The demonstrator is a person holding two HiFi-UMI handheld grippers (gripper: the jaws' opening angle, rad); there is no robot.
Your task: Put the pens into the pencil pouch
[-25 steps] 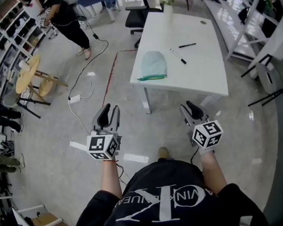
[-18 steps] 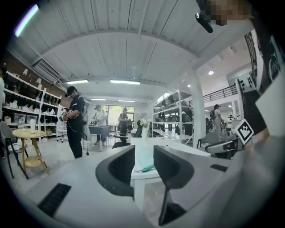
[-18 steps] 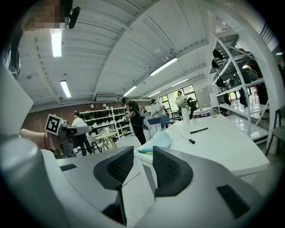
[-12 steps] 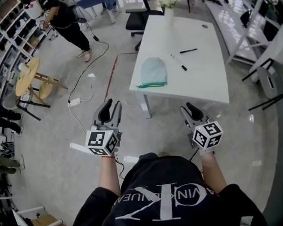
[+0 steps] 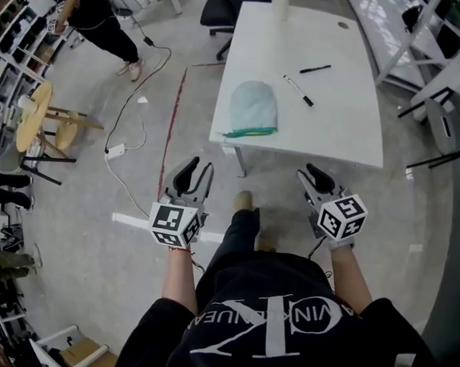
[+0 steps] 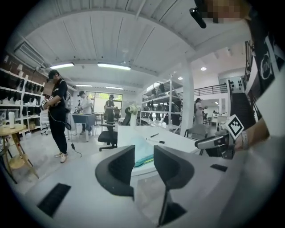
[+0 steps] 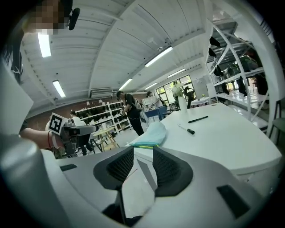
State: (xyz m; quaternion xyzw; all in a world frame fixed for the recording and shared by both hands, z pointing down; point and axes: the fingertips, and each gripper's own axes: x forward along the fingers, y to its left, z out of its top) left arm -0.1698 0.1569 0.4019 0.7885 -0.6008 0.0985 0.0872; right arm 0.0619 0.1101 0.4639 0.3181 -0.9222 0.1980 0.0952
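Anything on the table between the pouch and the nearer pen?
Nothing. The head view shows only bare table between the pouch and the nearer pen, and the right gripper view agrees.

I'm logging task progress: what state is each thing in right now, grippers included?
pencil pouch: flat on the table, zip unclear.
black pen: lying on the table, outside the pouch.
white pen: lying on the table, outside the pouch.
left gripper: open, empty, short of the table.
right gripper: open, empty, short of the table.
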